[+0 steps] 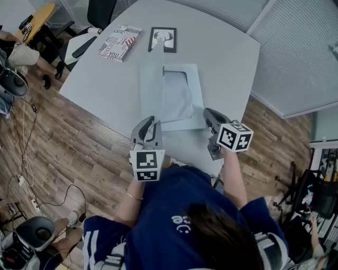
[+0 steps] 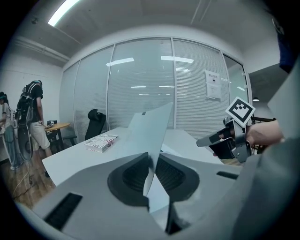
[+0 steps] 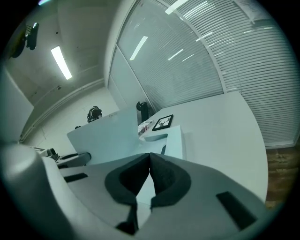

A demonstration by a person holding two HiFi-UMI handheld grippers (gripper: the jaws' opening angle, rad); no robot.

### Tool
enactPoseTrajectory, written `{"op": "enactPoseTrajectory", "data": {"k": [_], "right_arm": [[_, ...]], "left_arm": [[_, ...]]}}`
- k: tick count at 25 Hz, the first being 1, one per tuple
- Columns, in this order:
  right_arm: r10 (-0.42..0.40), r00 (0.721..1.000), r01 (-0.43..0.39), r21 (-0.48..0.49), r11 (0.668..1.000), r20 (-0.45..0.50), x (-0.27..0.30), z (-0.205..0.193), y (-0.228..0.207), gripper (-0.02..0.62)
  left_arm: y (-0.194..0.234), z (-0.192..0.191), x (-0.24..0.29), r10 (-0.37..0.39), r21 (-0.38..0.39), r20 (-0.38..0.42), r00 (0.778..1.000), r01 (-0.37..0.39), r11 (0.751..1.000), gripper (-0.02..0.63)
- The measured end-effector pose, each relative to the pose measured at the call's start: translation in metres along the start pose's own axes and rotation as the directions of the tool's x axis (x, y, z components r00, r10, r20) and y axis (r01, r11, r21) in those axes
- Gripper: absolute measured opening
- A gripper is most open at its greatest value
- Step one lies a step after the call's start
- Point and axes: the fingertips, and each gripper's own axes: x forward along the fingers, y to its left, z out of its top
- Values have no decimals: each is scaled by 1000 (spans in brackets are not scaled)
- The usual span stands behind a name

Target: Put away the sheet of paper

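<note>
A pale blue folder point(image 1: 193, 79) lies open on the white table point(image 1: 222, 58), and a greyish sheet of paper point(image 1: 177, 97) rests inside it. The folder's left cover point(image 1: 151, 87) stands lifted. My left gripper point(image 1: 149, 125) is shut on the near edge of that cover point(image 2: 151, 126), which runs up between the pads point(image 2: 136, 176). At the folder's near right corner, my right gripper point(image 1: 208, 116) is shut on the bottom leaf point(image 3: 174, 140). In the right gripper view the raised cover point(image 3: 105, 136) hides most of the left gripper.
A framed deer picture point(image 1: 163, 39) and a printed book point(image 1: 120, 42) lie at the table's far side. A black office chair point(image 1: 100, 13) stands beyond the table. People stand at a desk far left point(image 2: 30, 122). The table's near edge is just under both grippers.
</note>
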Motion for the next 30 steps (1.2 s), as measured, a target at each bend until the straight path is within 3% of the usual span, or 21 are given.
{"op": "enactPoseTrajectory", "data": {"k": [4, 11, 18, 21, 24, 30], "right_arm": [[2, 1000, -3, -77, 997, -14, -9, -1, 10, 9], [-3, 1000, 2, -96, 995, -15, -16, -14, 18, 9], [-16, 999, 12, -87, 996, -46, -21, -34, 22, 9], [-26, 999, 22, -77, 997, -47, -26, -37, 17, 9], [-40, 998, 38, -69, 997, -42, -32, -39, 13, 9], [-61, 998, 59, -66, 996, -32, -40, -39, 9, 9]], "left_arm": [[-5, 0, 1, -9, 4, 9, 1000, 9, 1000, 35], [-23, -5, 9, -27, 68, -16, 1000, 28, 997, 44], [-64, -25, 20, -196, 153, -134, 971, 216, 964, 109], [-82, -31, 22, -276, 117, -163, 947, 296, 948, 138], [-96, -36, 21, -350, 28, -173, 921, 360, 933, 142], [-103, -52, 34, -399, -82, -218, 891, 391, 917, 147]]}}
